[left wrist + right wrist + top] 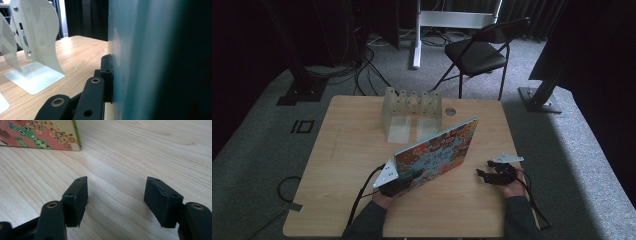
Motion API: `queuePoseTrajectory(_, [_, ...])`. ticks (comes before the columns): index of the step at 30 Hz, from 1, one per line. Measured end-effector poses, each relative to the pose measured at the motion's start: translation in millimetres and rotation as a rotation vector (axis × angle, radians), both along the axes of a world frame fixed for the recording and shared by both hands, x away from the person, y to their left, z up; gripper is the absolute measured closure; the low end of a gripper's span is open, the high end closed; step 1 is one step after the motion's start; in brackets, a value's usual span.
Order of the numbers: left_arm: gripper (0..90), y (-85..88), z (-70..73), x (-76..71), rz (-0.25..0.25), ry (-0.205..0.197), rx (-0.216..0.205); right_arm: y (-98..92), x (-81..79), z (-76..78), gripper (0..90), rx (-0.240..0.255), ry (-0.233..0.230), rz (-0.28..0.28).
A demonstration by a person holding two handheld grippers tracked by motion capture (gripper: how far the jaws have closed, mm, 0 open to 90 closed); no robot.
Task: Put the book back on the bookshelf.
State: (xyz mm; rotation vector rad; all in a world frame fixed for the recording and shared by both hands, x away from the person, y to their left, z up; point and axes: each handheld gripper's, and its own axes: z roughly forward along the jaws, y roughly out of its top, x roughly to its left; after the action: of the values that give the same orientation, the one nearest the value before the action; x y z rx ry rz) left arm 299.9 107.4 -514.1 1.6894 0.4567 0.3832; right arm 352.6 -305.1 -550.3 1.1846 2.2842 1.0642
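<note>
While the left gripper (pixel 404 181) clamps the picture book's (pixel 437 152) near corner, the open right gripper (pixel 486 176) beside it should probably steady the far edge.

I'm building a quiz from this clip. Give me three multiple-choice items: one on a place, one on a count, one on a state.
1. Where is the translucent rack?
A. far edge of the table
B. on the chair
C. under the book

2. How many folding chairs stand behind the table?
A. none
B. one
C. three

3. What is the right claw doing?
A. clamping the book
B. shut on nothing
C. open above bare wood

Answers: 1 A, the rack stands at the far edge beyond the picture book. 2 B, a single black chair. 3 C, its jaws stand apart; the left claw clamps the tilted book.
</note>
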Motion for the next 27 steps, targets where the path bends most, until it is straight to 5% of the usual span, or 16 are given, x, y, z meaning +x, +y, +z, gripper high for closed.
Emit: queuePoseTrajectory(27, [81.2, 24.3, 10.4, -6.9, 0.057, 0.019, -0.025, 3.6, 1.6, -0.9, 18.3, -0.04, 0.008, -0.017])
